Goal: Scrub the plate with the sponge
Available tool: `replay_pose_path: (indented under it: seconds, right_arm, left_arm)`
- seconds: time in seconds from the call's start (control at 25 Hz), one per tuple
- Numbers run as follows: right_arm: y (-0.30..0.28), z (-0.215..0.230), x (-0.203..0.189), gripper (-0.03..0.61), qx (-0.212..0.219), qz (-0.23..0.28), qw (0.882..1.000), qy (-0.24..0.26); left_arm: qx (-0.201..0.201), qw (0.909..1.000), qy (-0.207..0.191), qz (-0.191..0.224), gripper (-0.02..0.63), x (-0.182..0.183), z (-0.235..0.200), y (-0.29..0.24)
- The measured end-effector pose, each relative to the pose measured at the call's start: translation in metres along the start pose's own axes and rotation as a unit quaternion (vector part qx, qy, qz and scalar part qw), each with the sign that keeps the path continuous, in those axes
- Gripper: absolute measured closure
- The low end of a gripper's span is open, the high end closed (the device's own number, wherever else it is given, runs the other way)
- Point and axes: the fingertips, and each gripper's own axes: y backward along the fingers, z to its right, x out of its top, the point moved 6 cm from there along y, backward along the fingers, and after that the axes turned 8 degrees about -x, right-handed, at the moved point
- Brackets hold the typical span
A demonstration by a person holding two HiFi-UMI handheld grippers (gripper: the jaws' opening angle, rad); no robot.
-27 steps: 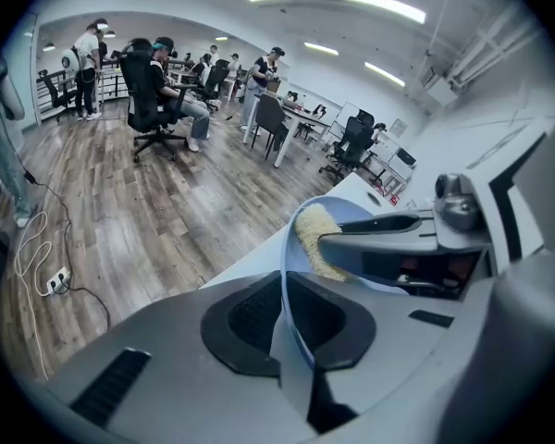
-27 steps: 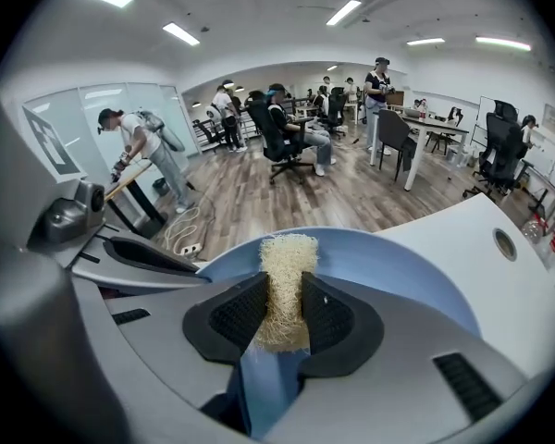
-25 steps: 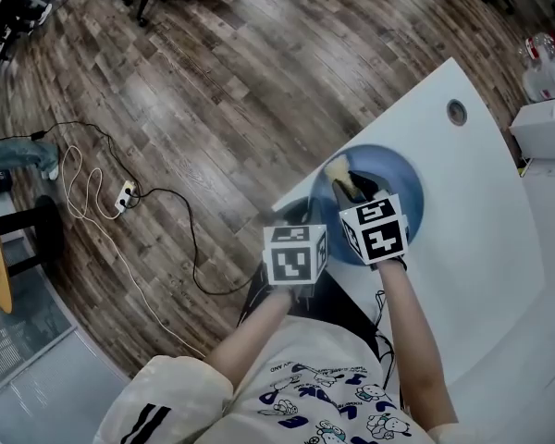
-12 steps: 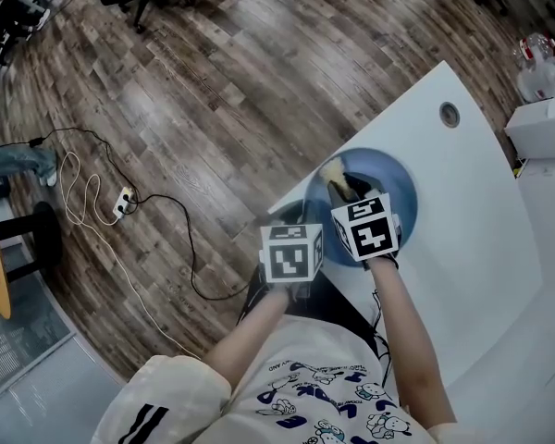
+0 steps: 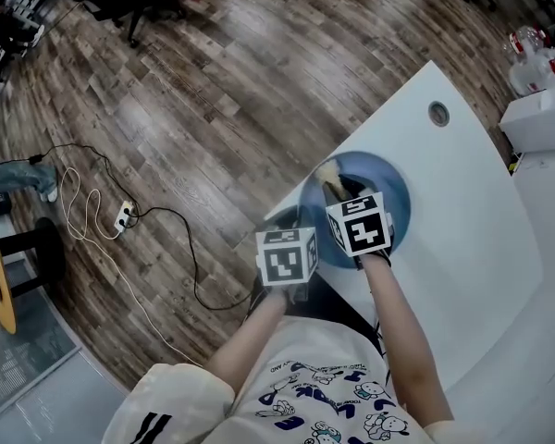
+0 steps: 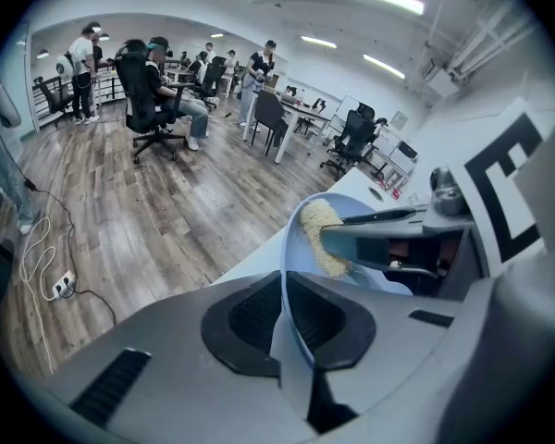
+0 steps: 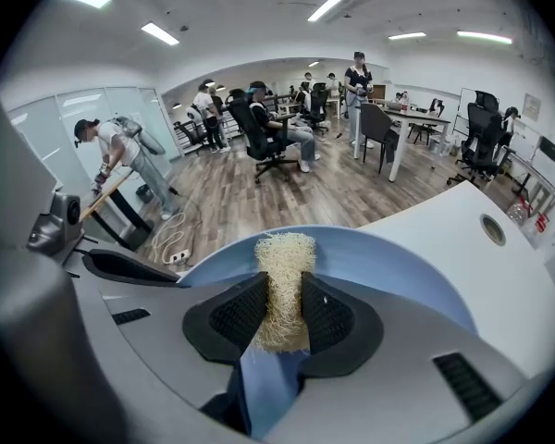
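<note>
We find no shift since the earlier frames: the plate (image 5: pixel 390 185) and both grippers keep their relation. The left gripper (image 6: pixel 292 320) clamps the plate's rim, and the right gripper (image 7: pixel 279 314) pinches the sponge (image 7: pixel 283 271) against its face. Scrubbing is in hand. We judge that the next strokes should sweep inward, because the plate sits at the table (image 5: pixel 486 248) edge.

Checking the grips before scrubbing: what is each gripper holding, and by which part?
The left gripper clamps the plate by its near rim. The right gripper pinches the sponge by its near end.
</note>
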Motion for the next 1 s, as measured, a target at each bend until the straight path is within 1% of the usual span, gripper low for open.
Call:
replay_pose_path:
  seconds: [0.28,0.48,0.76,1.0]
  right_arm:
    - [0.001,0.016,-0.002,0.463,-0.026,0.009,0.999,-0.026]
    - [0.001,0.027,0.0,0.463,-0.048,0.008,0.998,-0.03]
    - [0.005,0.045,-0.008,0.463,-0.089,-0.004,0.995,-0.04]
    - [0.01,0.06,-0.011,0.463,-0.118,-0.017,0.992,-0.045]
  left_arm:
    - [-0.004,1.0,0.002,0.0,0.588,-0.001,0.0,0.0]
    - [-0.001,1.0,0.002,0.003,0.588,0.001,-0.002,0.002]
    - [-0.003,1.0,0.005,0.002,0.588,-0.002,-0.004,0.0]
    - [0.0,0.9998,0.022,0.002,0.589,0.0,-0.001,-0.001]
